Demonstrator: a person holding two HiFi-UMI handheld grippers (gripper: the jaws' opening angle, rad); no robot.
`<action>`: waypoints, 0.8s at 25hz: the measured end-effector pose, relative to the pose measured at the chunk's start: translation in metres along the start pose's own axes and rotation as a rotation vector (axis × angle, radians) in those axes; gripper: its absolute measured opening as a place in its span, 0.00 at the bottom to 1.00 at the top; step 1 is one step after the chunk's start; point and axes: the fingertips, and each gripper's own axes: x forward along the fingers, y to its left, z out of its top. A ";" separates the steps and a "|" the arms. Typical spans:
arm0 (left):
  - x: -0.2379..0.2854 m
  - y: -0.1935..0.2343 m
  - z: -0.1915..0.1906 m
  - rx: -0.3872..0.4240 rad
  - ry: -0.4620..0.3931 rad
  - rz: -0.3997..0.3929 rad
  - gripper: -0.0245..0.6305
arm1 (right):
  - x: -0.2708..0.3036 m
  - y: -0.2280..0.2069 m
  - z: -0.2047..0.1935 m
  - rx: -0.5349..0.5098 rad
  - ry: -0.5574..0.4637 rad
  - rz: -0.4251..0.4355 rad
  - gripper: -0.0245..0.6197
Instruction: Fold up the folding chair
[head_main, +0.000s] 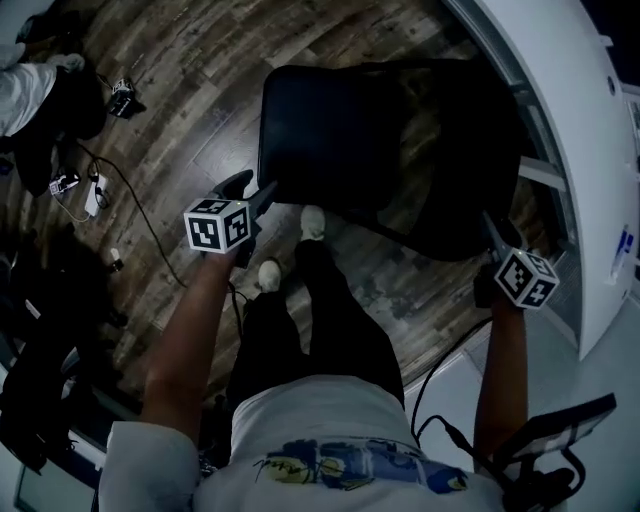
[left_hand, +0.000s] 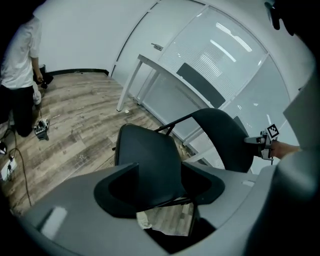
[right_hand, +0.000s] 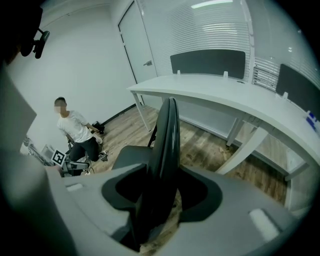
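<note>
So, chair (head_main: 300, 110): black, unfolded, standing on the wood floor (head_main: 180, 80) by the floor edge that runs under the white table (head_main: 570, 130).
Seat (head_main: 340, 160): level, turned toward the wearer (head_main: 300, 340); the wearer's shoes (head_main: 312, 222) sit right at its front edge.
Backrest (head_main: 460, 170): upright, on the table side; shows thin and edge-on in the right gripper view.
Left gripper (head_main: 255, 190): at the seat's front left corner, angled down.
Left jaws: apart. The seat's near edge sits in the gap in the left gripper view, with no pad clearly pressing on it, so released.
Right gripper (head_main: 492, 232): at the backrest's near side edge, angled down.
Right jaws: spread wide, backrest edge between them, dark gaps on both sides, not clamped.
Cross-check: the right gripper shows in the left gripper view at the backrest's right edge, touching or just beside it, can't tell which. The left gripper shows at the far left of the right gripper view.
Wearer's pose: standing, dark trousers, white top, both arms reaching to the chair.
Other person (head_main: 25, 90): top left corner of the floor in the head view, white top, crouched low in the right gripper view.
Cables (head_main: 110, 185): loose on the floor left of the chair, well apart from it.
</note>
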 end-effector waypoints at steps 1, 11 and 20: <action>0.007 0.009 -0.004 -0.011 0.006 0.005 0.46 | 0.003 0.001 0.001 0.001 0.001 0.007 0.32; 0.072 0.081 -0.050 -0.086 0.092 0.025 0.50 | 0.030 0.016 -0.006 -0.008 0.039 0.022 0.32; 0.125 0.128 -0.077 -0.183 0.150 0.009 0.55 | 0.031 0.015 -0.005 -0.016 0.041 0.014 0.32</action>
